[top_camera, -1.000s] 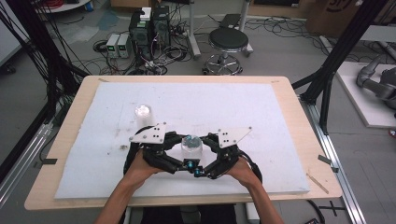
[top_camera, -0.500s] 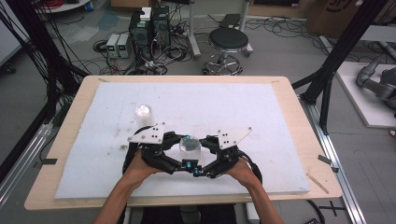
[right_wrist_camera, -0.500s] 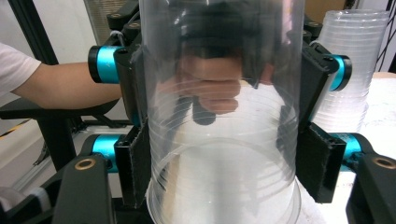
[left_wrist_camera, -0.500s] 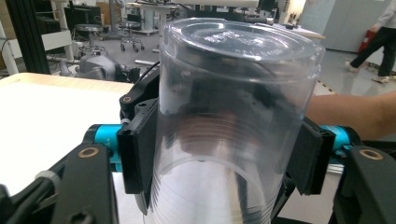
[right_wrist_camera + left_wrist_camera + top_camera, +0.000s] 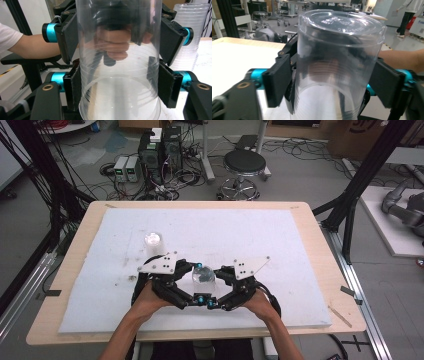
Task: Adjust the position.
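Observation:
A clear plastic cup [image 5: 202, 275] stands upside down, base up, on the white foam mat [image 5: 280, 235] near the table's front middle. My left gripper [image 5: 189, 282] comes at it from the left and my right gripper [image 5: 219, 282] from the right, facing each other. In the left gripper view the cup [image 5: 337, 62] sits between the left gripper's [image 5: 333, 82] black pads [image 5: 278, 80], which press its sides. In the right gripper view the right gripper [image 5: 120, 86] clamps the cup [image 5: 120, 75] lower down, with the left gripper's pads [image 5: 68, 37] above. Faint rings show inside the wall.
A stack of clear cups [image 5: 152, 240] stands on the mat to the left and farther back, also seen as the stack [image 5: 190, 32] beside the right jaw. The wooden table edge [image 5: 320, 255] frames the mat. A stool [image 5: 245, 162] and cables lie beyond the table.
Both hands and the cup have shifted very slightly toward the front edge. Both grips look the same.

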Available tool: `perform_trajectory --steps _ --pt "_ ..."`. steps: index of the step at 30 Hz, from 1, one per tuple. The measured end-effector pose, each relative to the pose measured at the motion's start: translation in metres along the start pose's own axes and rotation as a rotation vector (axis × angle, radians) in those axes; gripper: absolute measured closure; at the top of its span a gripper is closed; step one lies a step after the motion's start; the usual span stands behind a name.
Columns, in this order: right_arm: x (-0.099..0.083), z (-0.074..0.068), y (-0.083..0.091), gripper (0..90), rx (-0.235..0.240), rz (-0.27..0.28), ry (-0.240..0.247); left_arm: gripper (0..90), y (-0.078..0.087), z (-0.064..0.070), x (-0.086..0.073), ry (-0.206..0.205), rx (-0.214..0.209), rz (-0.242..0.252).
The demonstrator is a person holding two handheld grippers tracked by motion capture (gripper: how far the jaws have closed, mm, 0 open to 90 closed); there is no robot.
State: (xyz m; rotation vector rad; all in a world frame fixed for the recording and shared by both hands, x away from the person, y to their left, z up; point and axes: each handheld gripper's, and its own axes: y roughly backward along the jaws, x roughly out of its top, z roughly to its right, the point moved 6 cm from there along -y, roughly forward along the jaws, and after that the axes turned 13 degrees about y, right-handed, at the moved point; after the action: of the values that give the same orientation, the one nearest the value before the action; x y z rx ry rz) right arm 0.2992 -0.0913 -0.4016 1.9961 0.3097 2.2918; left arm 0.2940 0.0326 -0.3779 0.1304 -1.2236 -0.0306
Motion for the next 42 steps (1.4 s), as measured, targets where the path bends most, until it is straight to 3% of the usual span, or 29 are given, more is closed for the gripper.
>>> perform_trajectory --steps 3,10,16,20,21,22,23,24,25,26,27,28,29,30,31,32,34,35,36,42 --pt "-0.001 0.001 0.001 32.6 -0.006 -0.002 -0.004 15.4 0.001 0.001 0.001 -0.001 -0.01 0.007" --pt "-0.001 0.002 0.004 32.6 -0.01 -0.013 -0.008 15.1 0.01 0.004 0.005 -0.016 -0.015 0.005" --pt "-0.001 0.003 0.007 32.5 -0.013 -0.095 -0.018 15.1 0.026 0.005 0.01 -0.051 0.06 -0.071" --pt "0.004 0.004 0.011 32.5 -0.009 -0.174 -0.017 15.2 0.035 0.007 0.015 -0.098 0.12 -0.216" --pt "0.007 0.005 0.013 32.5 -0.01 -0.224 -0.016 15.3 0.036 0.008 0.016 -0.108 0.126 -0.256" --pt "0.007 0.005 0.013 32.5 -0.01 -0.224 -0.016 15.3 0.037 0.009 0.017 -0.106 0.128 -0.289" --pt "0.008 0.006 0.015 32.5 -0.007 -0.283 -0.006 15.4 0.038 0.011 0.019 -0.112 0.141 -0.344" --pt "0.008 0.006 0.015 32.5 -0.007 -0.283 -0.006 15.5 0.038 0.011 0.019 -0.112 0.141 -0.344" --pt "0.009 0.006 0.017 32.6 -0.004 -0.345 0.003 15.5 0.039 0.011 0.021 -0.12 0.154 -0.368" --pt "0.009 0.006 0.017 32.6 -0.004 -0.345 0.003 15.5 0.039 0.011 0.022 -0.115 0.16 -0.391" --pt "0.009 0.006 0.017 32.6 0.01 -0.4 0.008 16.0 0.04 0.011 0.023 -0.108 0.169 -0.44" --pt "0.009 0.006 0.017 32.6 0.01 -0.4 0.008 16.1 0.04 0.011 0.023 -0.108 0.169 -0.44" --pt "0.01 0.006 0.018 32.6 0.02 -0.462 0.005 16.1 0.04 0.01 0.023 -0.108 0.182 -0.469" --pt "0.01 0.006 0.018 32.6 0.02 -0.462 0.005 16.1 0.04 0.009 0.023 -0.101 0.194 -0.498" --pt "0.011 0.007 0.018 32.6 0.032 -0.518 0.004 16.1 0.041 0.008 0.023 -0.099 0.207 -0.528" --pt "0.011 0.007 0.018 32.6 0.032 -0.518 0.004 16.1 0.041 0.007 0.023 -0.091 0.218 -0.558" --pt "0.011 0.008 0.019 32.6 0.045 -0.594 0.003 16.1 0.04 0.005 0.024 -0.086 0.243 -0.603" --pt "0.011 0.008 0.019 32.6 0.063 -0.667 0.004 16.1 0.039 0.004 0.023 -0.08 0.265 -0.638" --pt "0.011 0.008 0.019 32.6 0.063 -0.667 0.004 16.1 0.039 0.004 0.023 -0.08 0.265 -0.638" --pt "0.015 0.011 0.02 32.7 0.091 -0.85 0.011 16.3 0.038 -0.004 0.017 -0.071 0.331 -0.75"
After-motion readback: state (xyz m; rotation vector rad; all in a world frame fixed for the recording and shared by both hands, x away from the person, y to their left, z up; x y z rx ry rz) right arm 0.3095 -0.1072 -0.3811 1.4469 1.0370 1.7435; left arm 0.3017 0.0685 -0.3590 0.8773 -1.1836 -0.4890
